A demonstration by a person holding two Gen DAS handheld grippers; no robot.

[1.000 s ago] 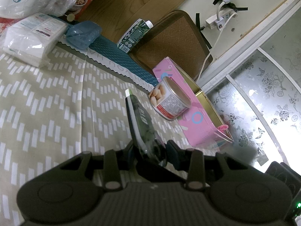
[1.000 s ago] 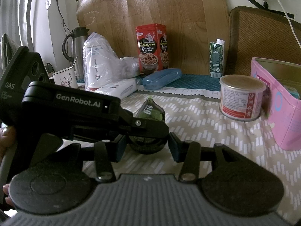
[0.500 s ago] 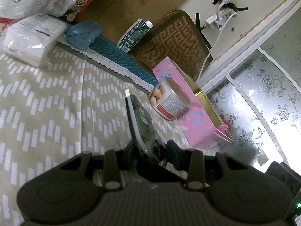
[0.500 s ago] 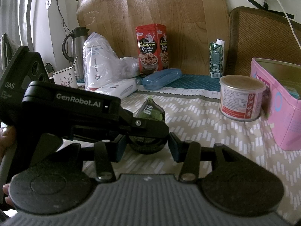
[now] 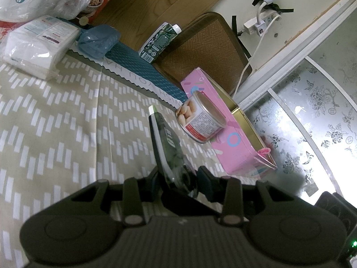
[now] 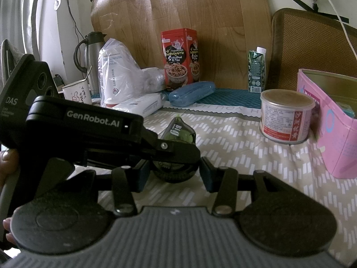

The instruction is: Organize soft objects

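Left gripper (image 5: 178, 177) fingers clamped on dark green correction tape dispenser (image 5: 166, 143). Right gripper (image 6: 173, 175) fingers half open around its round end, contact unclear. Can (image 5: 200, 119) ahead-right.

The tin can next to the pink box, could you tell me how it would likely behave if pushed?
The tin can stands upright on a wide base, so it probably slides rather than tips. The cloth under it may bunch and drag. It looks sealed, so likely heavy for its size. Knocked sideways, it could roll.

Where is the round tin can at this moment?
In both wrist views the round tin can stands upright on the patterned cloth, right of centre, right beside the pink box.
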